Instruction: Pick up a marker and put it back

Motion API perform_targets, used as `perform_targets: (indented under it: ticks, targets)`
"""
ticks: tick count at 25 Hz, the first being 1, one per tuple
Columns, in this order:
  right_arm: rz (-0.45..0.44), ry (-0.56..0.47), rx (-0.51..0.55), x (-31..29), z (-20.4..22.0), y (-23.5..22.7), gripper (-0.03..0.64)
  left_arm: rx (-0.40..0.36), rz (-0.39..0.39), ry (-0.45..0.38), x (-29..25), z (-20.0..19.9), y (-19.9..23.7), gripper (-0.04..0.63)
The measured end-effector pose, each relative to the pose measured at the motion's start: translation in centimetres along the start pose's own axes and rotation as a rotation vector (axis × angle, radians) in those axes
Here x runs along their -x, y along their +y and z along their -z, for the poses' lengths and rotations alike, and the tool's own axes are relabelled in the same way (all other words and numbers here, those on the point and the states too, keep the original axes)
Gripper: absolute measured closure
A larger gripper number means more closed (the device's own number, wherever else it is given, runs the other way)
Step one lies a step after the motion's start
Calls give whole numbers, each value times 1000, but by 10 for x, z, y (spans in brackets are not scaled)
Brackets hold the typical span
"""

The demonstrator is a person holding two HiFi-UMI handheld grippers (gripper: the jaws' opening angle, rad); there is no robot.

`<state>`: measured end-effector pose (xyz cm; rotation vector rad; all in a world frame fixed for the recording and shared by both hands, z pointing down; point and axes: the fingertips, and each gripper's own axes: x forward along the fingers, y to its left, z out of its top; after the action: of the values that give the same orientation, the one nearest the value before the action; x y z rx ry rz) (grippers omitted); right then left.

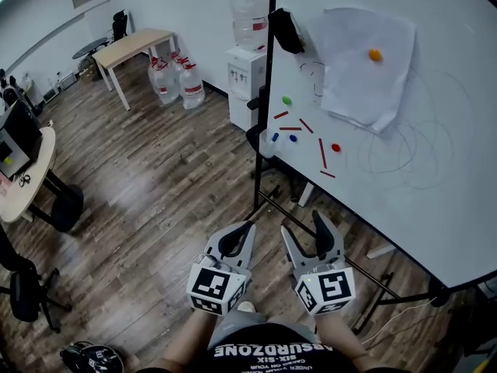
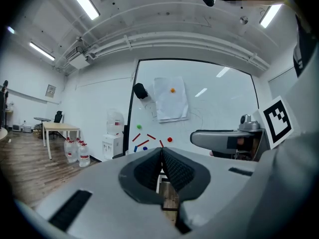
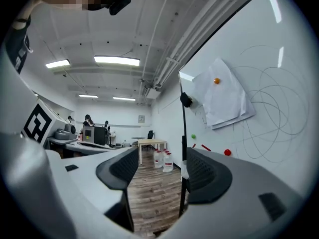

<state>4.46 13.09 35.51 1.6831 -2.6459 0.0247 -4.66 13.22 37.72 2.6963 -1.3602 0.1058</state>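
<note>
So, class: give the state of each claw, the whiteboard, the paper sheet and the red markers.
Left claw: shut, empty.
Right claw: open, empty.
Whiteboard: upright, scribbled with circles.
Paper sheet: held on the whiteboard by an orange magnet.
Red markers: stuck on the whiteboard, none held.

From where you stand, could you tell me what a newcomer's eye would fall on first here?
First comes the big whiteboard on the right, scrawled with circles. It has a paper pinned by an orange magnet and red markers scattered below-left of it. Next come the two tongs at bottom centre of the head view: the left tongs shut, the right tongs open and empty.
</note>
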Motion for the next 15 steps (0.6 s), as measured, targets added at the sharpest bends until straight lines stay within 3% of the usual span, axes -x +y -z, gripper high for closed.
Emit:
perform_targets:
  ticks: [15]
  targets:
    - [24, 58, -20, -57, 29, -10, 343, 14, 23, 30, -34, 15, 49, 586]
